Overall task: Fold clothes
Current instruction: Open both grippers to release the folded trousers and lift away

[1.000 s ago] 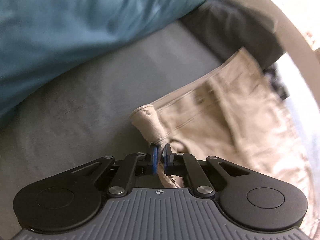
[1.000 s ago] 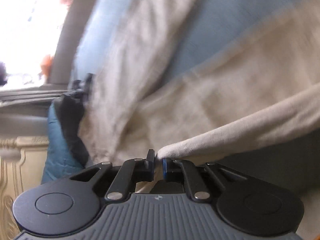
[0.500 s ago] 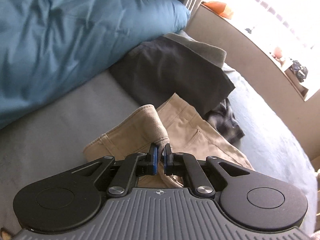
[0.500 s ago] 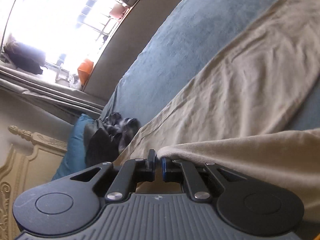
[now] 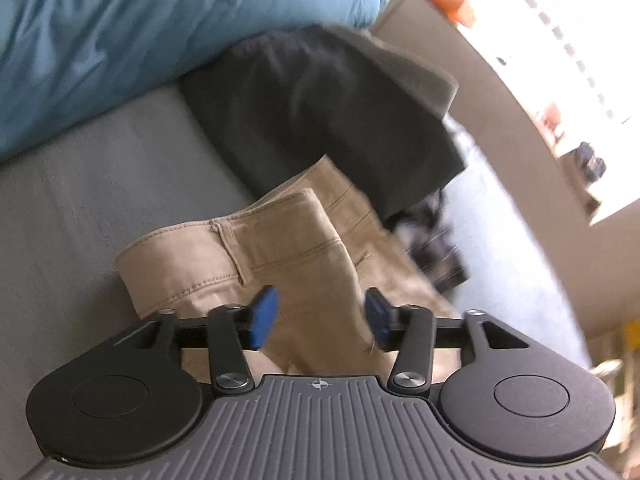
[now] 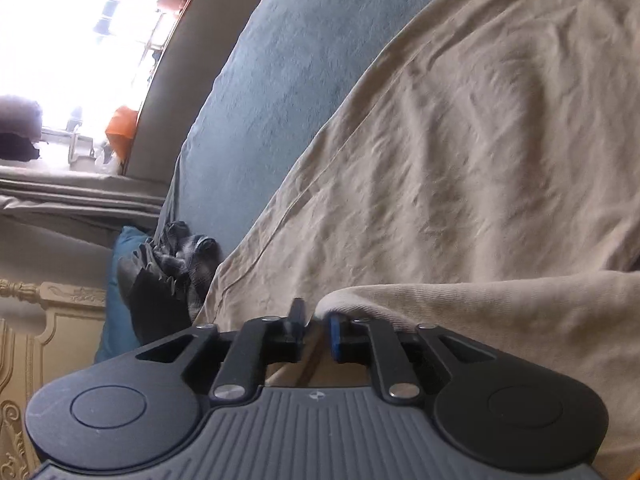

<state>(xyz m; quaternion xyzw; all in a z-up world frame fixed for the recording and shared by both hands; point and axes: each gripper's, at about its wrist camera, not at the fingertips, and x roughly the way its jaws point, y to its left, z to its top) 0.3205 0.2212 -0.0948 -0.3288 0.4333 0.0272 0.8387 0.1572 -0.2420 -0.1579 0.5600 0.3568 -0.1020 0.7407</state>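
The khaki trousers (image 5: pixel 256 252) lie folded on the grey bed sheet (image 5: pixel 92 188), waistband and belt loop on top. My left gripper (image 5: pixel 320 316) hovers just over that fold. Its jaws are opening, and the blue pads (image 5: pixel 264 314) stand well apart, pressing on nothing. In the right wrist view the trouser leg (image 6: pixel 460 140) stretches away across the sheet (image 6: pixel 280 60). My right gripper (image 6: pixel 316 326) has its jaws opening, a small gap between them. A khaki hem (image 6: pixel 400 300) is draped over the right finger and is not pinched.
A dark folded garment (image 5: pixel 340 112) lies just beyond the trousers, with a plaid cloth (image 5: pixel 432 240) beside it. A blue pillow (image 5: pixel 160 20) fills the far left. The dark pile (image 6: pixel 160 280) sits by an ornate headboard (image 6: pixel 40 340). A bright window ledge (image 5: pixel 560 60) runs along the bed's far side.
Both grippers were shut on khaki fabric and have let go. The left jaws have spread wide and the right ones slightly. The waistband fold now lies down on the trousers.
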